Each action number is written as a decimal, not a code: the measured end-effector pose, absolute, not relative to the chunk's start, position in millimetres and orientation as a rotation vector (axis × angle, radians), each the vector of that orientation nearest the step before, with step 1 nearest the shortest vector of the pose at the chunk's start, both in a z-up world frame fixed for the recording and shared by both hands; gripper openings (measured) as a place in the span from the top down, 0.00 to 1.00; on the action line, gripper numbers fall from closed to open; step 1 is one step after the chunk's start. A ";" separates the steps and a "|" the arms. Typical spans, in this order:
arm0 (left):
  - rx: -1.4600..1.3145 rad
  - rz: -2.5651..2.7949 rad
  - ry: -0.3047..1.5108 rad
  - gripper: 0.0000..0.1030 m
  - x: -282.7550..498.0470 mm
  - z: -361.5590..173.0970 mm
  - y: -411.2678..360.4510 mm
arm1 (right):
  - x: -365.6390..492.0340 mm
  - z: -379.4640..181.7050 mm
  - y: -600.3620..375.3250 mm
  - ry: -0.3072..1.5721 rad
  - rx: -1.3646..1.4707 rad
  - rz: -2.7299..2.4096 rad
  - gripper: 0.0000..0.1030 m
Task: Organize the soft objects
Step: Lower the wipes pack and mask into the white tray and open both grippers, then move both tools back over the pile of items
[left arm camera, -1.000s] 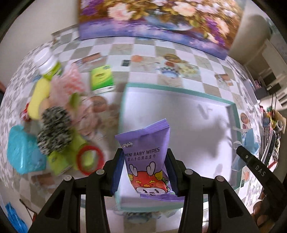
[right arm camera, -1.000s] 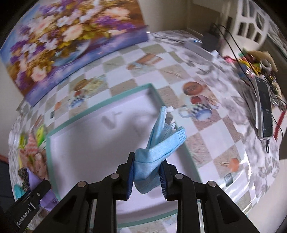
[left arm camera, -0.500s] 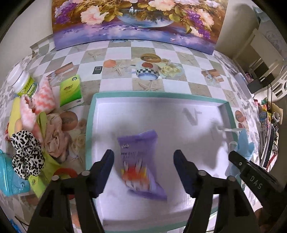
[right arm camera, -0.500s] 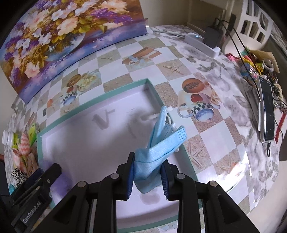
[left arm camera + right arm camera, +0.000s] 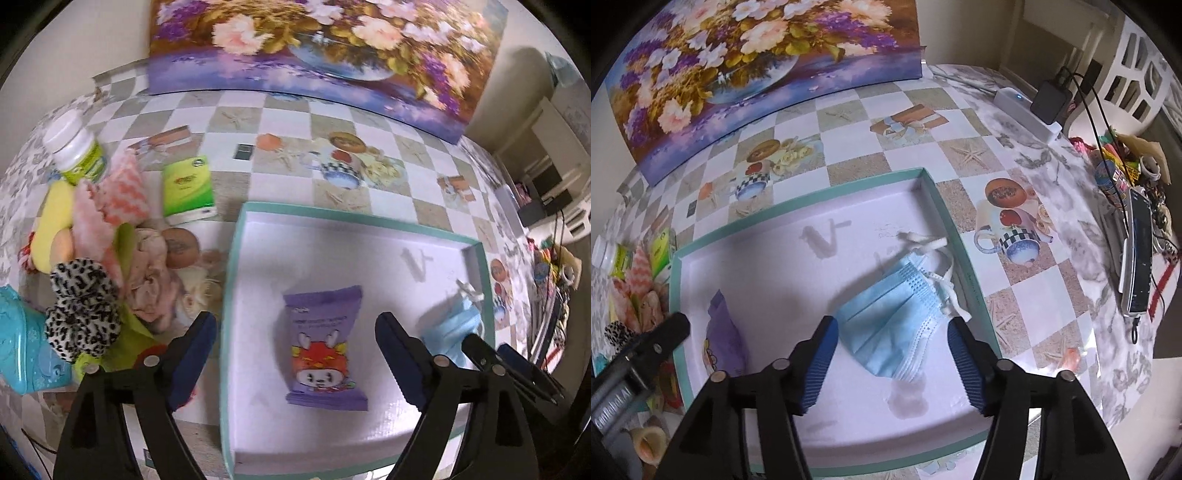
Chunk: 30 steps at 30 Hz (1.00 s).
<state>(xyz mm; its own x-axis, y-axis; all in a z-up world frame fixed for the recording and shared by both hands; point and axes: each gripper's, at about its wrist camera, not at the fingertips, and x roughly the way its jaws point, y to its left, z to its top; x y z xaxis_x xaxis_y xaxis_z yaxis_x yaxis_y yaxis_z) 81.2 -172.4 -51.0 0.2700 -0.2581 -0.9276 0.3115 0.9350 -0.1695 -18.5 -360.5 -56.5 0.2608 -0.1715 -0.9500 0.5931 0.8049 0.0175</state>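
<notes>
A white tray with a teal rim (image 5: pixel 354 218) lies on the checked tablecloth. Flat on its floor rests a purple baby wipes pack (image 5: pixel 325 343), free between the wide, still opening jaws of my left gripper (image 5: pixel 295 319). At the tray's right side a blue face mask (image 5: pixel 894 314) lies crumpled against the wall, its ear loops loose. My right gripper (image 5: pixel 893 326) hovers just over it, jaws opening, pads clear of the fabric. The mask (image 5: pixel 450 325) and the right gripper (image 5: pixel 495 354) also show in the left wrist view. The wipes pack (image 5: pixel 724 332) shows in the right wrist view.
Left of the tray sits a heap: leopard scrunchie (image 5: pixel 83 310), pink cloth (image 5: pixel 147 266), green tissue pack (image 5: pixel 188 188), white-capped bottle (image 5: pixel 75 147), turquoise box (image 5: pixel 22 343). A flower painting (image 5: pixel 332 48) stands behind. Power strip (image 5: pixel 1027 110) and phone (image 5: pixel 1137 254) lie right.
The left gripper opened and the wipes pack dropped flat into the tray. The right gripper, shut on the mask until half a second ago, has opened and the mask fell onto the tray floor.
</notes>
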 end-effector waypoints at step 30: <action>0.131 -0.178 1.239 0.02 86.6 -27.6 -114.8 | -15.6 -33.5 -317.6 1.158 0.343 -0.459 0.00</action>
